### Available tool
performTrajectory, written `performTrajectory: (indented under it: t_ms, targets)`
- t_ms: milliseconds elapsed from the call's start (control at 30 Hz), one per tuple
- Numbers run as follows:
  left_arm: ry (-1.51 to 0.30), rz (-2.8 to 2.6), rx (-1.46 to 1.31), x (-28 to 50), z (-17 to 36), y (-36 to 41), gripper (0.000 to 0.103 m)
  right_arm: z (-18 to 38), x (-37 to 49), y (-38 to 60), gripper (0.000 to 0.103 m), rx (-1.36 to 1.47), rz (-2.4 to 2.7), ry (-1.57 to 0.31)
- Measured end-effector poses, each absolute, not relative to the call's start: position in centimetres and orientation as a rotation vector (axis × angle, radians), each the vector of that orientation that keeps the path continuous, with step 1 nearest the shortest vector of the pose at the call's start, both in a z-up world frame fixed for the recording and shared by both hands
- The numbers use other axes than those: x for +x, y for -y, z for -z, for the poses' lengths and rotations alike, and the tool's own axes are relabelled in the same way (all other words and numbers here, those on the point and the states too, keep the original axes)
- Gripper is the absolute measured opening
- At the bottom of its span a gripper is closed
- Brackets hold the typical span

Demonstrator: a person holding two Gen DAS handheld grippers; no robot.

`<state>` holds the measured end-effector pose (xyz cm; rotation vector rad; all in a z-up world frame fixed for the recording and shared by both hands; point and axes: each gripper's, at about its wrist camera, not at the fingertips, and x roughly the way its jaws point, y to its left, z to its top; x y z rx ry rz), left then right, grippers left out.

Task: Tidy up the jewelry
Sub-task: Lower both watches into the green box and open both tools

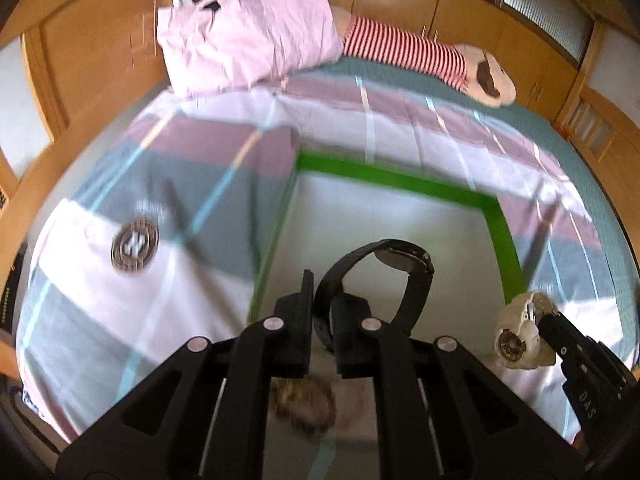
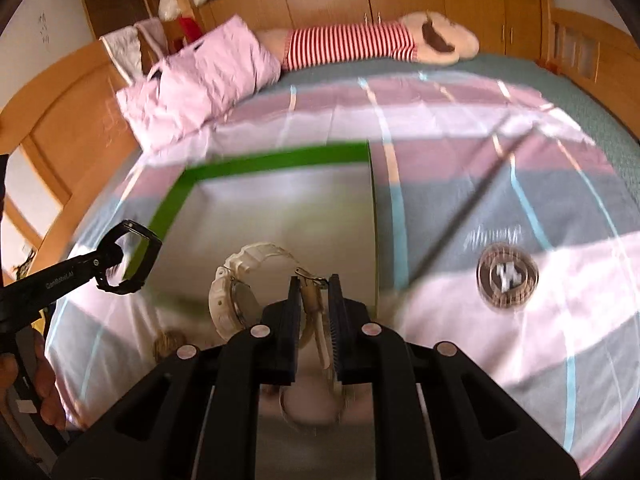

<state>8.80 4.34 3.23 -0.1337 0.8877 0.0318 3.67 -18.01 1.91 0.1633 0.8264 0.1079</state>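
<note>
My left gripper is shut on the strap of a black watch and holds it above a green-edged box with a pale floor. My right gripper is shut on the strap of a white watch, also above the box. The white watch and right gripper show in the left wrist view at the lower right. The black watch and left gripper show in the right wrist view at the left. A blurred beaded piece lies on the box floor under the left gripper.
The box sits on a bed with a striped pink, grey and white cover. A round silver case lies on the cover; it also shows in the right wrist view. A pink pillow and plush toy lie at the far end.
</note>
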Motion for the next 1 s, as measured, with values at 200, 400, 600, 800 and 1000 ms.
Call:
performTrajectory:
  t_ms: [200, 400, 600, 800, 1000]
  targets:
    - [-0.926, -0.073, -0.12, 12.5, -1.8, -5.4, 0.008, -0.3, 7.7, 17.1, 0.013, 0.194, -0.09, -0.86]
    - [-0.953, -0.108, -0.117, 14.4, -0.8, -7.4, 0.008, 2.4, 10.4, 16.4, 0.013, 0.156, -0.026, -0.909]
    - [-0.986, -0.106, -0.112, 15.3, 0.3, -7.9, 0.008, 4.1, 11.8, 15.9, 0.013, 0.118, 0.043, -0.961]
    - [-1.025, -0.092, -0.086, 15.9, 1.7, -7.4, 0.008, 4.7, 12.0, 15.1, 0.013, 0.094, 0.083, -0.987]
    - [-1.047, -0.04, -0.061, 16.0, 2.0, -6.4, 0.03, 4.3, 12.0, 14.6, 0.043, 0.106, 0.09, -1.015]
